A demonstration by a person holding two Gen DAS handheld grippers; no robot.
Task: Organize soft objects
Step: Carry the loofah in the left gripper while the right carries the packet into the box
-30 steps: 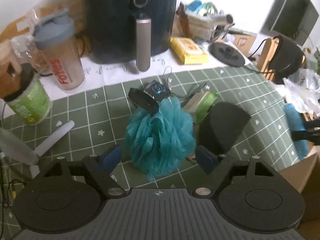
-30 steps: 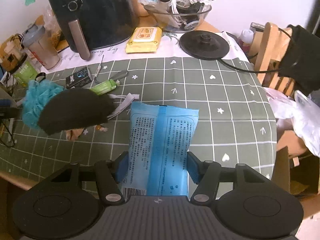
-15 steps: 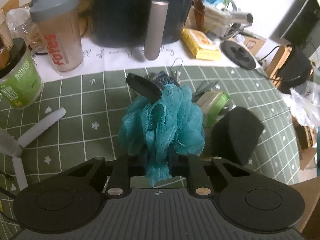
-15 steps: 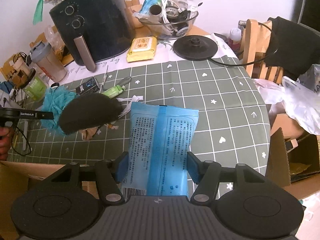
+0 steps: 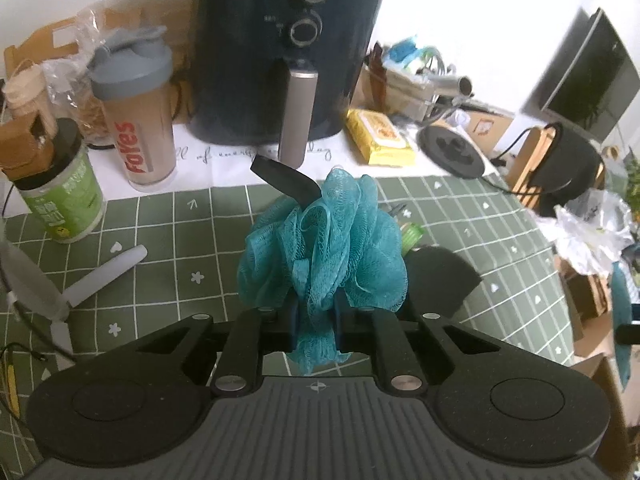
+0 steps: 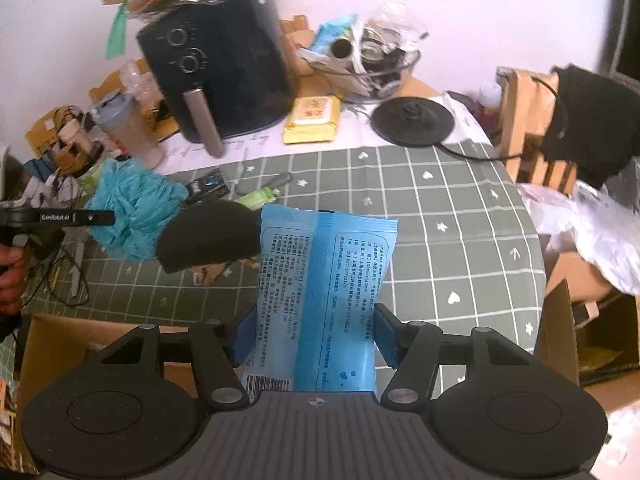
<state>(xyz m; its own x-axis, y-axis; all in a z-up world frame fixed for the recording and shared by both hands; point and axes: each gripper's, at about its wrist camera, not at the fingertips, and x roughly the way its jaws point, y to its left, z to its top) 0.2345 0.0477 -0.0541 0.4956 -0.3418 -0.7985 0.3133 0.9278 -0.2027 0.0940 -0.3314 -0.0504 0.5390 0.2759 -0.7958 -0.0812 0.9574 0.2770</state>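
Note:
My left gripper (image 5: 315,322) is shut on a teal mesh bath sponge (image 5: 324,248) and holds it above the green checked tablecloth (image 5: 208,240). The sponge also shows at the left of the right wrist view (image 6: 132,208). My right gripper (image 6: 316,338) is shut on a blue wipes pack (image 6: 324,300) and holds it above the table's near edge. A black half-round sponge (image 6: 208,234) lies on the cloth between the two; in the left wrist view (image 5: 438,276) it sits behind the teal sponge.
A black air fryer (image 5: 288,56), a shaker bottle (image 5: 136,120), a green tub (image 5: 64,188) and a yellow wipes pack (image 5: 378,136) stand at the back. An open cardboard box (image 6: 80,348) sits below the table's near edge, another box (image 6: 592,320) at the right.
My left gripper closed on the teal sponge and lifted it off the cloth. My right gripper drew back and up with the blue pack, so the box below came into view.

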